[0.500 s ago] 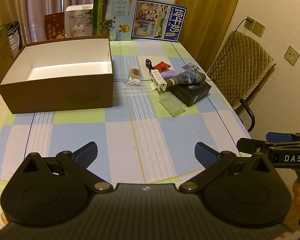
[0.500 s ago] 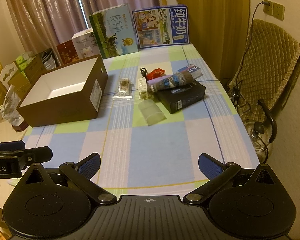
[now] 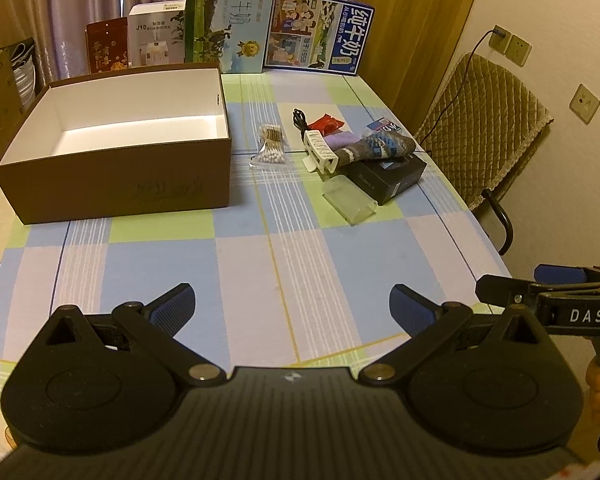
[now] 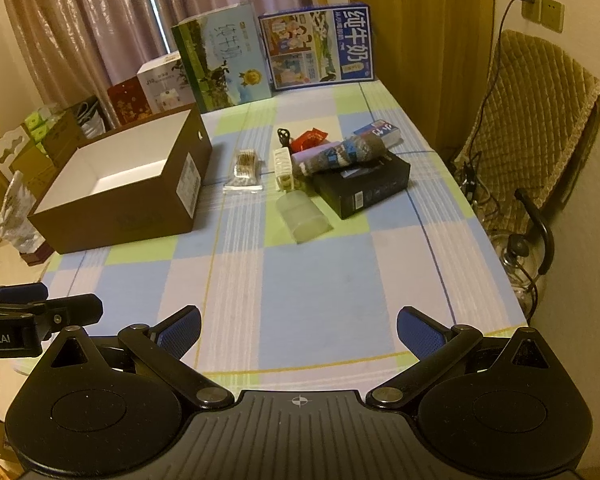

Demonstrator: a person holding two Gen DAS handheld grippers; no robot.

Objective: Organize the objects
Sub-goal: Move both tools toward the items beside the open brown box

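The brown box (image 3: 112, 152) sits empty on the left; right of it lies the clutter, clear case (image 4: 303, 218) nearest. Both claws, left gripper (image 3: 292, 308) and right gripper (image 4: 299, 330), hang released; the right looks closer.

1 open brown box (image 3: 112, 184), 1 sock (image 3: 374, 148), 1 black box (image 3: 392, 174). 2 milk cartons (image 3: 228, 20) at back. 1 cotton-swab pack (image 3: 271, 145).
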